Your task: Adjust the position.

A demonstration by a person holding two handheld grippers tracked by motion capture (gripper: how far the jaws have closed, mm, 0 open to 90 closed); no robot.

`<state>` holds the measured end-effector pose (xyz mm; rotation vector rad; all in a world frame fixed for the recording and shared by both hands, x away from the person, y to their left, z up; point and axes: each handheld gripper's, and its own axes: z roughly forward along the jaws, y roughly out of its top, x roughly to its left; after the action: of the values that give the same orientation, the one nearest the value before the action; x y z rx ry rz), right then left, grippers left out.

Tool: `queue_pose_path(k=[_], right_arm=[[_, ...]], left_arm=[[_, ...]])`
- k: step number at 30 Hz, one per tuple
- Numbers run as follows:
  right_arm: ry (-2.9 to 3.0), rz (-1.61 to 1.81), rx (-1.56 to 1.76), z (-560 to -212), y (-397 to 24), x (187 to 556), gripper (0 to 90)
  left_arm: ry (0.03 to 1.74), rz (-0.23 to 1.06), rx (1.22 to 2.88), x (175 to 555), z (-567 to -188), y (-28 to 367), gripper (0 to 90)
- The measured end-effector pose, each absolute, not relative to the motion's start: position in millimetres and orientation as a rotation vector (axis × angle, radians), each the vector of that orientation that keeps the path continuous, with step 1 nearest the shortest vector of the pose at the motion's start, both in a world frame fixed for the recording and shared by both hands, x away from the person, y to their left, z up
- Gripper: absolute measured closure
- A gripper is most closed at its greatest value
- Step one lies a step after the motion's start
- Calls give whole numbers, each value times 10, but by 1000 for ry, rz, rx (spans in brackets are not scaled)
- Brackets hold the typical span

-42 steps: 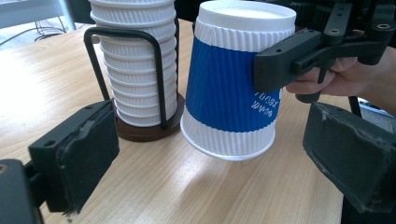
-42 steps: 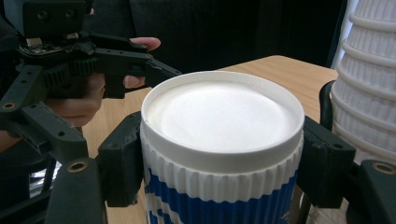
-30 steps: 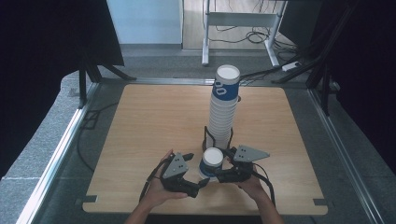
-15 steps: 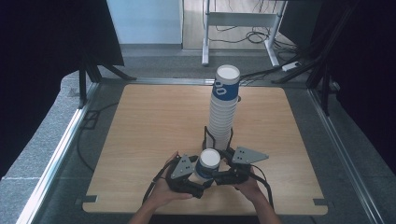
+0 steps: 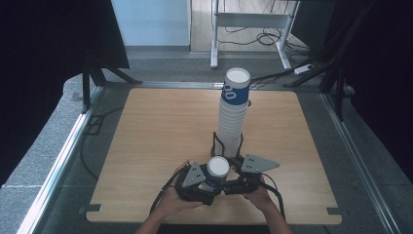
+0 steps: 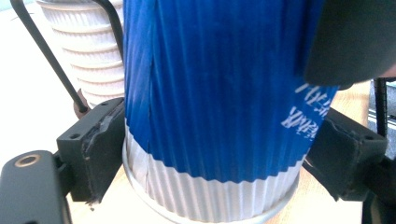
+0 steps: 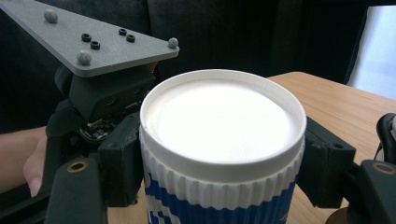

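The paper cup (image 5: 217,170) stands upside down near the table's (image 5: 146,146) front edge, before the tall stack (image 5: 233,109). Light and crushable, it wants gentle pressure. The left claw (image 6: 210,154), jaws just closing, grips near its rim; the right claw (image 7: 223,158) clasps below its base.

A lab-style recording bay is showing here: a bare wooden table (image 5: 160,146) is sitting inside black curtains (image 5: 44,53), with cables (image 5: 253,34) trailing across the grey floor at twelve o'clock beneath a white metal desk frame (image 5: 253,19).
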<state>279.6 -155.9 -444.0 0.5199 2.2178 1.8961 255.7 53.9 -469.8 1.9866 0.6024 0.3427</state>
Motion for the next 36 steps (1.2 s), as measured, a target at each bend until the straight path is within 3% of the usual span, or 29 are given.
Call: queue_pose_path(k=[13, 20, 36], right_arm=[[2246, 1880, 525, -4456, -1564, 2809, 264], [2267, 1883, 539, -4450, -1586, 2820, 216], [2274, 1844, 536, -4327, -1783, 2789, 192]], left_arm=[[589, 373, 2021, 2555, -4706, 534, 159], [584, 408, 2060, 2573, -4739, 530, 163], [564, 609, 2166, 2575, -4754, 564, 166]])
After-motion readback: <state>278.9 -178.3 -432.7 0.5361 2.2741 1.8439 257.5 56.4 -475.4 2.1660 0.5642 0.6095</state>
